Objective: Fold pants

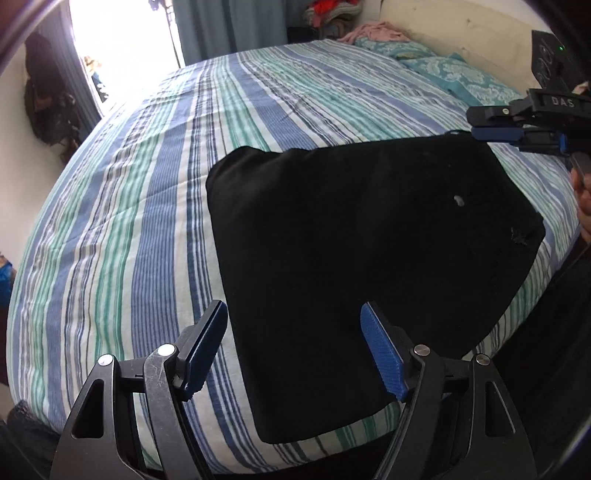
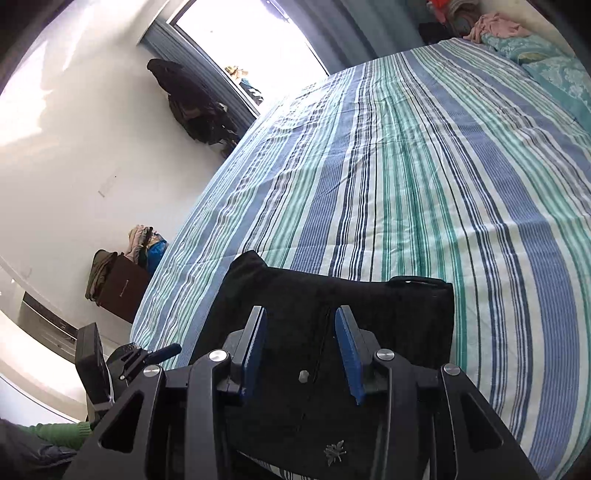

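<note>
The black pants (image 1: 362, 266) lie folded into a flat square on the striped bedspread (image 1: 147, 221), near the bed's front edge. My left gripper (image 1: 293, 314) is open and empty, held above the pants' near left edge. My right gripper (image 2: 301, 319) is open and empty, just above the pants (image 2: 332, 295). The right gripper also shows in the left wrist view (image 1: 476, 123) at the pants' far right corner. The left gripper shows in the right wrist view (image 2: 170, 349) at the lower left.
Teal patterned pillows (image 1: 443, 66) and a pink cloth (image 1: 373, 31) lie at the bed's head. A window (image 2: 251, 40) and hanging dark clothes (image 2: 192, 107) are beyond the bed. A brown box with clothes (image 2: 122, 284) stands beside the bed.
</note>
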The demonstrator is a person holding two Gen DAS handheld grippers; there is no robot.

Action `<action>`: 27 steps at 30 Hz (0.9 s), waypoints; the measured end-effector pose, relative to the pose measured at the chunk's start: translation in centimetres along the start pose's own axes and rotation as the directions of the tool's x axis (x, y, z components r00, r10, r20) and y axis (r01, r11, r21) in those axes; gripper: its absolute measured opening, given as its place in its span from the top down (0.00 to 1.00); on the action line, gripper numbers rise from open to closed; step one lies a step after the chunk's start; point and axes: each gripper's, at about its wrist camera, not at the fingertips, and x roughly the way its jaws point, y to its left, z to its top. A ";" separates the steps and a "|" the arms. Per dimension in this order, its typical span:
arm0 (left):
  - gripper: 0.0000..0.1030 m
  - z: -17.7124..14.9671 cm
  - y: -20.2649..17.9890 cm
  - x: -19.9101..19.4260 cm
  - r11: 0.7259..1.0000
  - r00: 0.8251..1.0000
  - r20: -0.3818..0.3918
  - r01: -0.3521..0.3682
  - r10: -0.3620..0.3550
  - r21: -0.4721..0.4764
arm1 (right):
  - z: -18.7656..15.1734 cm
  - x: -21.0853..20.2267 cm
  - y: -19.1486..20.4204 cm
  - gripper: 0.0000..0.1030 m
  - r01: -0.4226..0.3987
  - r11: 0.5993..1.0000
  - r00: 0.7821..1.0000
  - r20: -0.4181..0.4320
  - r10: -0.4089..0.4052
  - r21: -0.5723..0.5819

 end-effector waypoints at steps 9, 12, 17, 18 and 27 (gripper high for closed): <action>0.25 -0.5 1.1 -0.7 0.997 1.000 -0.019 0.017 -0.018 -0.070 | -3.5 -0.2 -2.7 0.91 0.254 0.966 0.967 -0.022 -0.253 0.052; 0.24 -0.5 1.4 -0.4 0.996 0.999 -0.034 0.017 -0.020 -0.093 | -4.7 -2.6 1.1 0.91 0.250 0.967 0.968 0.002 -0.250 -0.051; 0.23 -0.3 1.0 -0.2 0.996 0.999 -0.040 -0.004 0.001 -0.089 | -8.6 -3.6 5.4 0.83 0.279 0.951 0.959 0.000 -0.282 -0.132; 0.23 -0.3 0.9 -0.2 0.996 0.999 -0.041 -0.007 0.004 -0.088 | -9.4 -3.2 5.5 0.83 0.298 0.945 0.953 -0.005 -0.301 -0.138; 0.22 -0.4 0.9 0.2 0.996 0.999 -0.047 -0.012 0.008 -0.087 | -12.8 -0.3 3.8 0.83 0.372 0.922 0.920 -0.093 -0.382 -0.102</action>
